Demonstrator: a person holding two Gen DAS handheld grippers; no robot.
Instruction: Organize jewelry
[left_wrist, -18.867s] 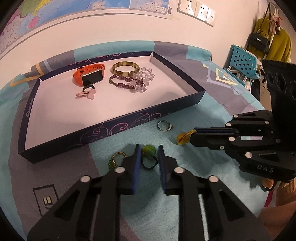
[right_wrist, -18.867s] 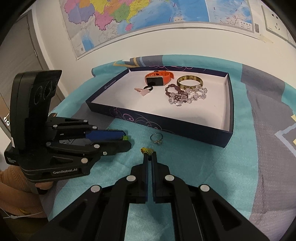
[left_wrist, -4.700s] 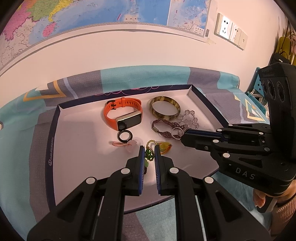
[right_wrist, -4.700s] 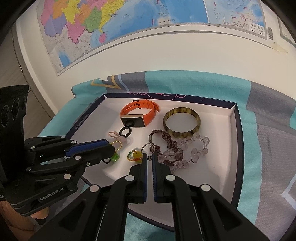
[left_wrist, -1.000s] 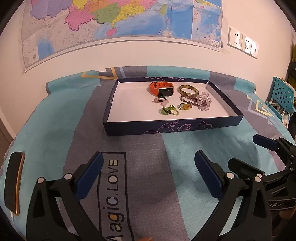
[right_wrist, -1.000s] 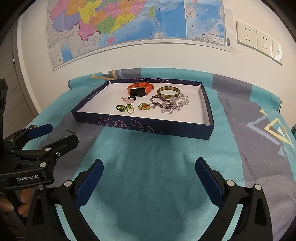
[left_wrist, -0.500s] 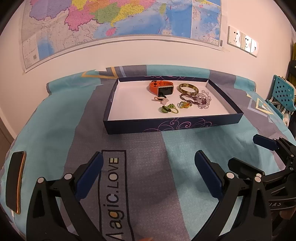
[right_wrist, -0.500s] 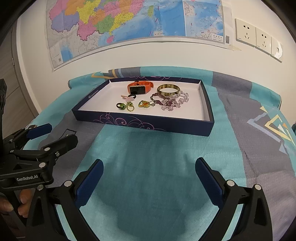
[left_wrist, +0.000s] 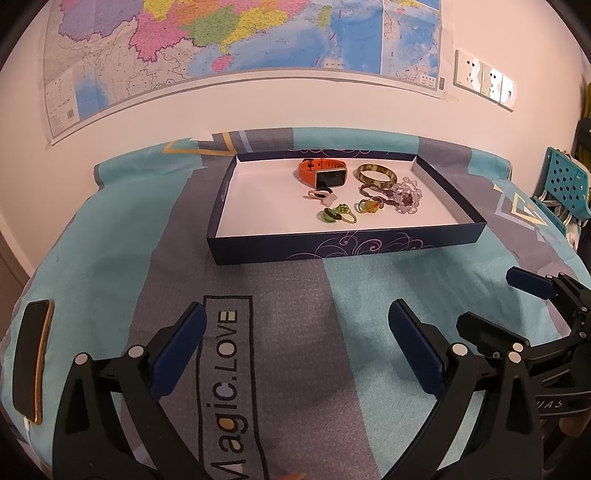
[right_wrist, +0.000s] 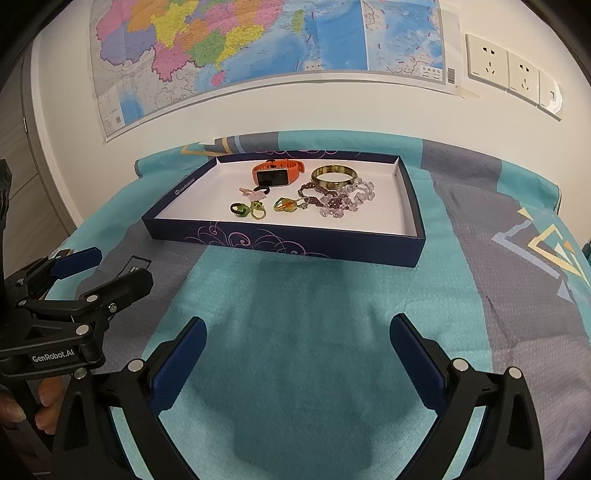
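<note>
From the left wrist, your left gripper hangs over the bedspread with its jaws spread wide and nothing between them, well short of the tray. All the jewelry lies inside: the orange watch and bangle at the back, the beaded bracelets beside them, and the small rings in front, probably kept apart so nothing tangles. A phone lies at the bed's edge.

From the right wrist, your right gripper is likewise wide open and empty over teal cloth. No piece lies outside the tray, so the sorting looks finished, though the smallest rings blur together here.
</note>
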